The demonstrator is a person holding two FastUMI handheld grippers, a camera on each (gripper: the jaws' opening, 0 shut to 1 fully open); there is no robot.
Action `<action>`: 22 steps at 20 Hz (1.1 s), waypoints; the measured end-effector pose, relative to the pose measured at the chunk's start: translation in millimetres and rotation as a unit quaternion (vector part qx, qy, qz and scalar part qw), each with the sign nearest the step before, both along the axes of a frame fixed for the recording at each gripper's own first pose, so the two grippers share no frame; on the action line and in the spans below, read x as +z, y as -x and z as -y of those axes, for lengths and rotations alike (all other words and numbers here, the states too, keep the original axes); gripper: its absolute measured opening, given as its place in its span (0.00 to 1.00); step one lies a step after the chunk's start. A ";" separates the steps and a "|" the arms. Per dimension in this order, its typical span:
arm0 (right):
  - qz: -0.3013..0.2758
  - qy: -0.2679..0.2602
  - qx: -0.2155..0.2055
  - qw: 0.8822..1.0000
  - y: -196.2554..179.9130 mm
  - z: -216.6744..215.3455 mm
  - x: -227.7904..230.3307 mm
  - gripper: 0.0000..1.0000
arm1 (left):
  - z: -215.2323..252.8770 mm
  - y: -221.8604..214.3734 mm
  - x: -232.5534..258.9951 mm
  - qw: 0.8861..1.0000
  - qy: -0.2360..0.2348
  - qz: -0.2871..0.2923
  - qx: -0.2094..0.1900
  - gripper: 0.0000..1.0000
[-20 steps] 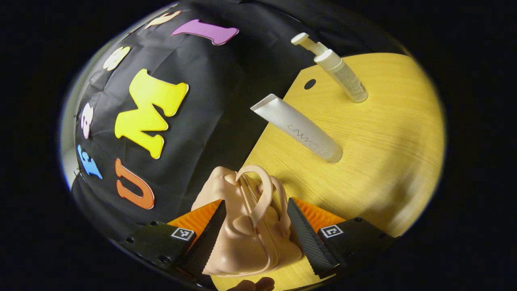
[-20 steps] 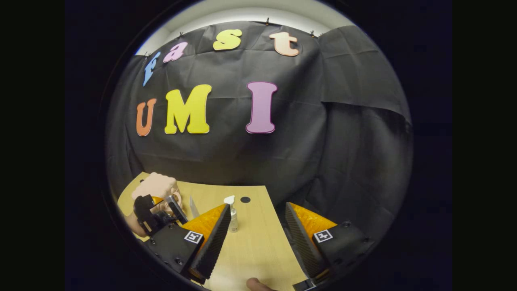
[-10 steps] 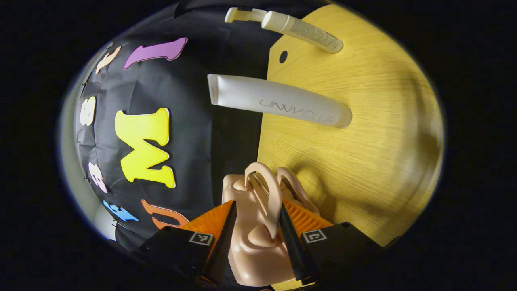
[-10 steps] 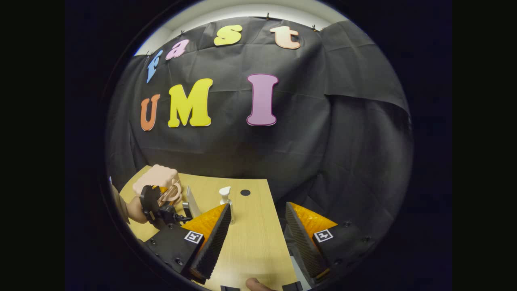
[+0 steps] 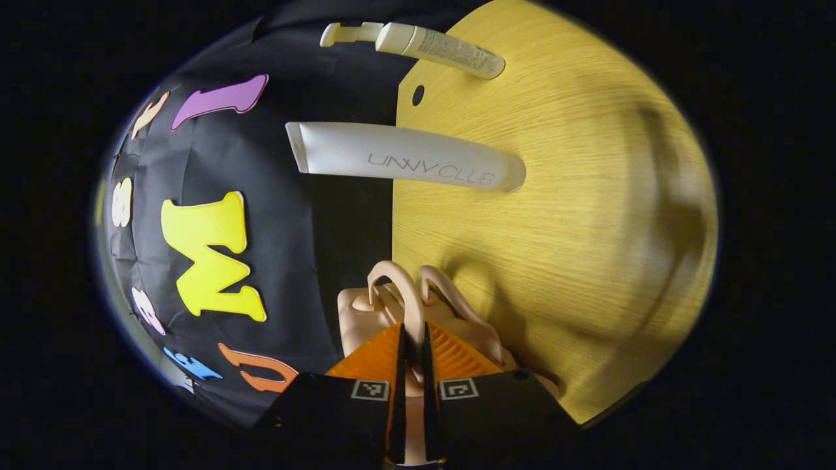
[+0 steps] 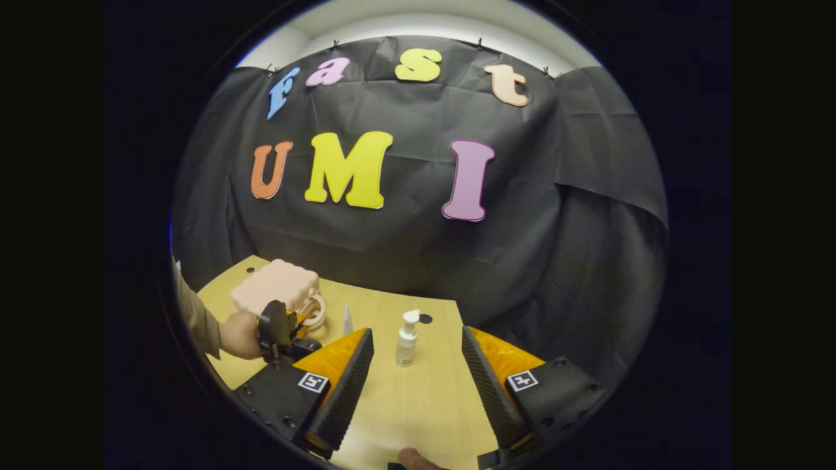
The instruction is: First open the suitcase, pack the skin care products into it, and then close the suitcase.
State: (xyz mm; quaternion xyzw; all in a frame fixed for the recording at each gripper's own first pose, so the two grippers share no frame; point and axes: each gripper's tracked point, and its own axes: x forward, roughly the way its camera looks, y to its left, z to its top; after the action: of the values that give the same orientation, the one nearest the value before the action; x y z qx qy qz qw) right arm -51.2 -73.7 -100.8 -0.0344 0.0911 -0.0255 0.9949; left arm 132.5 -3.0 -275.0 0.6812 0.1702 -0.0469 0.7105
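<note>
Wood-grain table fills the right of the left gripper view, where at bottom centre the left gripper pinches one handle of the pink suitcase, beyond it a white tube and pump bottle, while the right gripper gapes empty at bottom centre of its view.

Light wood-grain surface with a small round hole near its far edge, black creased cloth wall hanging right behind it, pale wall strip above the cloth, bright light overhead, soft shadows across the wood
</note>
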 end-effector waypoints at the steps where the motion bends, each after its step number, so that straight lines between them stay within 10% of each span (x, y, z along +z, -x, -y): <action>1: -0.002 -0.005 -0.001 1.000 -0.1 -7.5 0.8 0.80 | -0.7 1.1 1.2 1.000 0.024 -0.006 -0.002 0.08; 12: -0.010 -0.038 -0.042 0.998 -27.4 -37.3 10.0 0.80 | -37.6 19.3 101.6 0.988 0.153 0.032 -0.013 0.03; 22: -0.025 -0.026 -0.036 0.999 -53.9 -79.0 7.2 0.80 | -158.7 42.2 201.9 0.951 0.275 0.127 0.060 0.03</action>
State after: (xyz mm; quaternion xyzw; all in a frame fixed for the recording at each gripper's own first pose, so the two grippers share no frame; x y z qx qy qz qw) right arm 2.7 5.3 -93.6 -0.0058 0.1175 -0.0579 0.9914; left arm 90.3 155.7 -73.1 0.4484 0.0999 0.0381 0.8874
